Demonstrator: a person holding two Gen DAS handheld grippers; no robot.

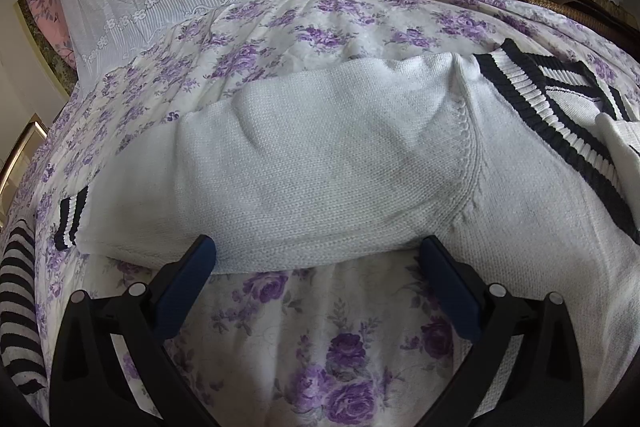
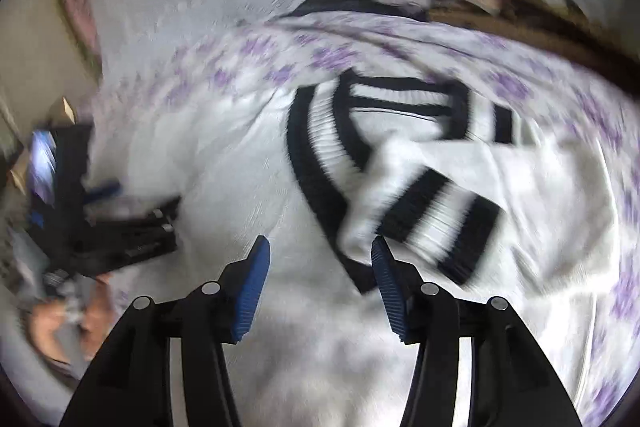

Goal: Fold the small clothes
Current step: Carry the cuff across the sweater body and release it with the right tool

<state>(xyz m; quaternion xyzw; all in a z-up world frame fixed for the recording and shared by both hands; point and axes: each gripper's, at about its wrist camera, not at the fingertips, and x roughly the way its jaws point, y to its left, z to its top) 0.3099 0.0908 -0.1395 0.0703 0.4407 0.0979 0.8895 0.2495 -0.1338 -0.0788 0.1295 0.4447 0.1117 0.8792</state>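
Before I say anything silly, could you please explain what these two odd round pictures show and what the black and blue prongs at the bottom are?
No robot is involved: a person holds a hand tool with two fingers in each hand, and a wide-angle camera on each tool looks forward along those fingers. The blue parts are the gripping pads.

One picture comes from the left gripper, the other from the right gripper; the second is blurred. At its left edge you can see the other tool and the hand holding it.

On the bed, over a purple floral sheet, lies a white knitted sweater with black-and-white striped trim. One sleeve is folded across the neckline.

Both grippers are open. The left one's pads flank the other sleeve's edge without pressing it. Nothing is between the right one's pads.
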